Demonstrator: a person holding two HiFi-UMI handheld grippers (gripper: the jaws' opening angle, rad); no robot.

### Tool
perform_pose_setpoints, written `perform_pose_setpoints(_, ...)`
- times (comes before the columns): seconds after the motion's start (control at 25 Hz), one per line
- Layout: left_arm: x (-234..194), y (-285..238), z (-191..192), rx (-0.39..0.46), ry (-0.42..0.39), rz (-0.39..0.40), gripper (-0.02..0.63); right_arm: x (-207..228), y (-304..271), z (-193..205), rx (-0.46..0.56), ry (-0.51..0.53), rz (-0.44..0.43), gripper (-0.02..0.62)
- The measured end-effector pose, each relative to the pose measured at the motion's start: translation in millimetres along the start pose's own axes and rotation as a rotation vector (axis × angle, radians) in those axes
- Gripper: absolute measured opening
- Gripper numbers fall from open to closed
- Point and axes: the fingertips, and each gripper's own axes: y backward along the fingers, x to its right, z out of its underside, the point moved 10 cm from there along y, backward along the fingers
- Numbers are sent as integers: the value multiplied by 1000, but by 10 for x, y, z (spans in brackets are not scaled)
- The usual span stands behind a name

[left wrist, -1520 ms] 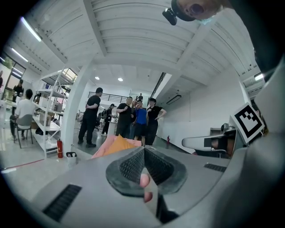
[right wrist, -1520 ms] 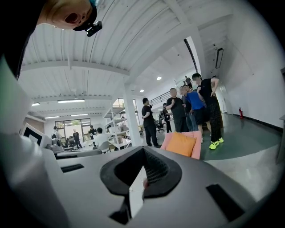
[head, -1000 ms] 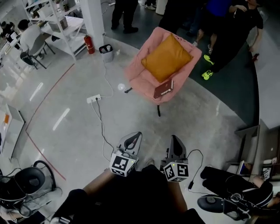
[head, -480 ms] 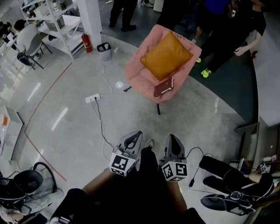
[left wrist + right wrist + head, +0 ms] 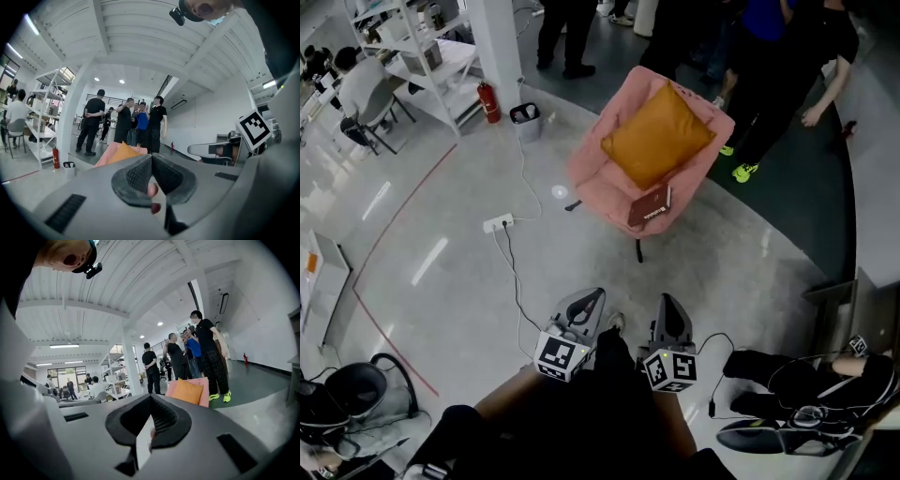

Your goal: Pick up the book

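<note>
I read both claws clenched and empty: left gripper [image 5: 587,304] and right gripper [image 5: 668,313] sit well short of the pink armchair [image 5: 598,171]. Book [image 5: 650,205] lies on the armchair's seat front, touching the orange cushion [image 5: 656,136].

Closed claw [image 5: 151,158], pink armchair [image 5: 104,157] beyond

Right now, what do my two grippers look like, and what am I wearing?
Both the left gripper and right gripper are grey, tapering to a point, with dark ribbed pads. Each carries a white cube printed with black square markers. Your clothing looks black.
</note>
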Motion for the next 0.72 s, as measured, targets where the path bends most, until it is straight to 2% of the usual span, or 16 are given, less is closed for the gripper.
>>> perform_pose_setpoints(0.32, -156, -518, -94, -14, 0, -12, 8, 237, -488, -137, -2, 2, -14, 2)
perform_pose_setpoints(0.72, -160, -1245, -188, -53, -1, -29, 8, 747, -978, -359, -39, -16, -18, 2)
